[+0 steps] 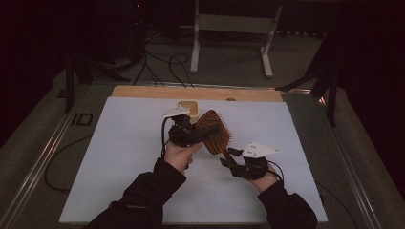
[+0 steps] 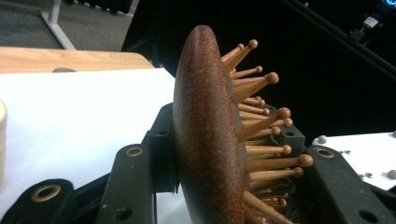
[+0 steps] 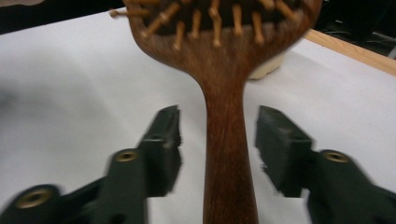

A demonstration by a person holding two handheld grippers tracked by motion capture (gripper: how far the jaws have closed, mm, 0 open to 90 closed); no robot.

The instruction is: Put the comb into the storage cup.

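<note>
From above, the wooden hairbrush [image 1: 215,132] hangs over the middle of the white mat [image 1: 119,157], its head clamped in the left gripper [image 1: 187,133]. The left gripper view shows one pad on its back, the other among the pins. In the right gripper view the right gripper [image 3: 218,135] stands open astride the handle, so the brush could pivot and slip on those pins.

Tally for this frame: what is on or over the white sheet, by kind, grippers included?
Wooden hairbrush: 1, head clamped in the left gripper, handle between the open jaws of the right gripper.
Handheld grippers: 2.
Small cream-coloured object at the far edge of the sheet: 1, too dim to identify.
Total: 4.
</note>
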